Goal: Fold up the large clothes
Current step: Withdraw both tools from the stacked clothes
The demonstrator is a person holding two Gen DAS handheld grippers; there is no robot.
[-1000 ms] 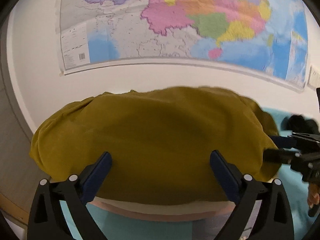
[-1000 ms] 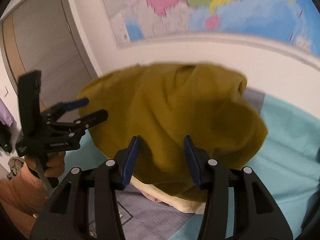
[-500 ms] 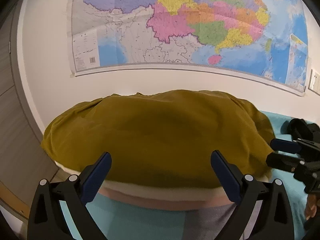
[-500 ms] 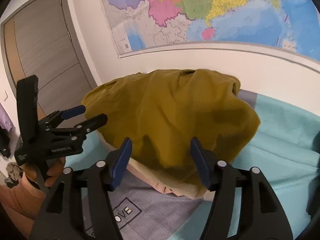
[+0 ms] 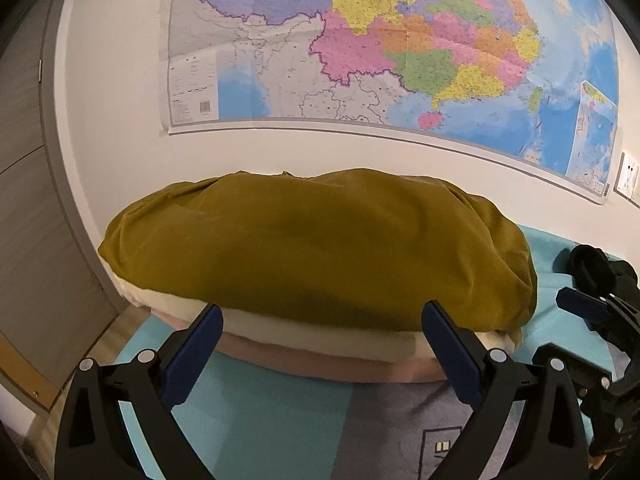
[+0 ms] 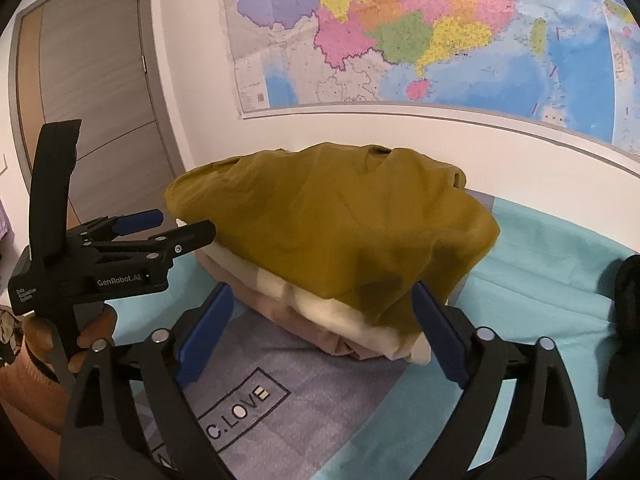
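Mustard-yellow garment [image 5: 316, 248] lies folded as the top layer of a stack against the wall, under the map [image 5: 400, 48]. Beneath it you have a cream garment [image 6: 332, 312] and, at the bottom, a pale pink garment [image 6: 280, 300]; the edges of both show along the near side of the stack. The stack rests on a bed cover [image 6: 540, 264] with turquoise and grey-lilac panels, the grey panel carrying printed lettering.

Your left gripper [image 5: 320, 344] sits just short of the stack's near edge. Its jaws stand wide, with nothing between the blue pads [image 5: 200, 340], and they touch no cloth. In the right wrist view the same tool [image 6: 176, 226] appears at the left, with your hand [image 6: 92, 332] on its grip and an orange-brown sleeve below.

Your right gripper [image 6: 320, 332] faces the near right corner of the stack. Its jaws have just been opening and now stand wide. The corner of the cream and yellow layers shows in the gap between them, but neither pad [image 6: 204, 328] presses on the cloth. It holds nothing.

A dark object [image 5: 588, 264] lies on the cover to the right of the stack; what it is cannot be told. A grey door [image 6: 92, 92] stands at the left of the room.
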